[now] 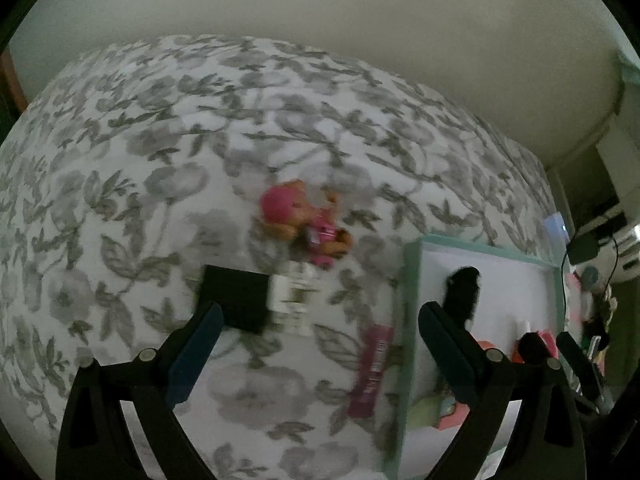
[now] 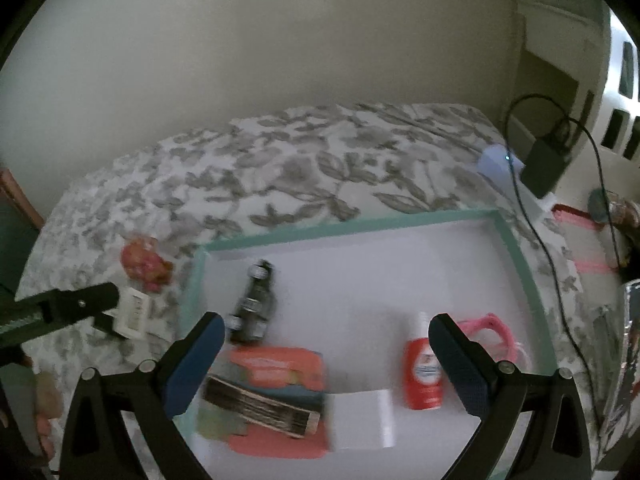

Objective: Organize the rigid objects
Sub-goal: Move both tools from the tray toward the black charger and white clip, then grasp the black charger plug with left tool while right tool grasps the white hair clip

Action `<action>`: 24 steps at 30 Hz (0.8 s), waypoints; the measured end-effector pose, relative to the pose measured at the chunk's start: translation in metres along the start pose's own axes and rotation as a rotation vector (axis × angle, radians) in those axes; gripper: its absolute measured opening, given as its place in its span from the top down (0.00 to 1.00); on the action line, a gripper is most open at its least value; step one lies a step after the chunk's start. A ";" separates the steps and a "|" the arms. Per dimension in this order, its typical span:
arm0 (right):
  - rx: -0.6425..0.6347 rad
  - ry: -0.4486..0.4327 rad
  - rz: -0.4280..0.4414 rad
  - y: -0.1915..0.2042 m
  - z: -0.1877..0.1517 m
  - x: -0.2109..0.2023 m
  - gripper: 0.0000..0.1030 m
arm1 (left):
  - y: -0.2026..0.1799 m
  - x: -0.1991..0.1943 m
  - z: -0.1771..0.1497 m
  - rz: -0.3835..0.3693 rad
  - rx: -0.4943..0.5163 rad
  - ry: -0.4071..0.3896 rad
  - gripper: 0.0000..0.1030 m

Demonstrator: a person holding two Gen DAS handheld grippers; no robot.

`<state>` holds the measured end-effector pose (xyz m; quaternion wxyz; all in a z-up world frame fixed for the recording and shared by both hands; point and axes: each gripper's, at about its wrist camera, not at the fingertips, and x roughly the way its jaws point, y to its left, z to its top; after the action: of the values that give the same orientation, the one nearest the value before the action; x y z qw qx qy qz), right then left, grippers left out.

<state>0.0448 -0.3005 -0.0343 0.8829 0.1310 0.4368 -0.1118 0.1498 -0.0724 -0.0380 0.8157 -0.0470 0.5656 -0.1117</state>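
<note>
Hovering over the flowered bedspread, my left gripper has its fingers spread wide with nothing between the pads. Just beyond the left fingertip lies a black box, touching or nearly touching a white box beside it; whether my fingertip meets the black one I cannot tell through the blur. Farther off, past both boxes, a small doll in pink lies on the cover. A magenta tube lies between my two fingers in the view, down on the bedspread just beside the near wall of the mint-edged tray.

My right gripper hangs above that same tray, fingers as far apart as they go and gripping nothing. Under the gap between them lie a coral-coloured package, a dark striped flat case lying across it, and a white block at their right. A red bottle with a white cap lies just inside my right finger, and a pink band sits beyond that finger. A dark toy car rests on the tray floor just past my left finger. Outside the tray's left wall, in the right wrist view, I see my other gripper's finger reaching to the white box, with the doll beyond it.
</note>
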 end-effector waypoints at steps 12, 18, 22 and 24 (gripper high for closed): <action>-0.203 0.046 0.098 0.109 -0.006 0.020 0.00 | 0.090 -0.006 0.013 0.042 -0.134 0.027 0.05; -0.208 0.070 0.124 0.137 -0.007 0.036 0.00 | 0.103 0.008 0.012 0.041 -0.167 0.065 0.05; -0.183 0.083 0.157 0.148 -0.005 0.045 0.03 | 0.104 0.020 0.012 0.027 -0.185 0.088 0.05; -0.176 0.092 0.177 0.152 -0.004 0.049 0.04 | 0.106 0.023 0.012 0.027 -0.198 0.088 0.05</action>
<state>0.1179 -0.1597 -0.0554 0.8763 0.0960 0.4719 0.0116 0.1825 0.0250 -0.0762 0.7828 -0.1151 0.6098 -0.0463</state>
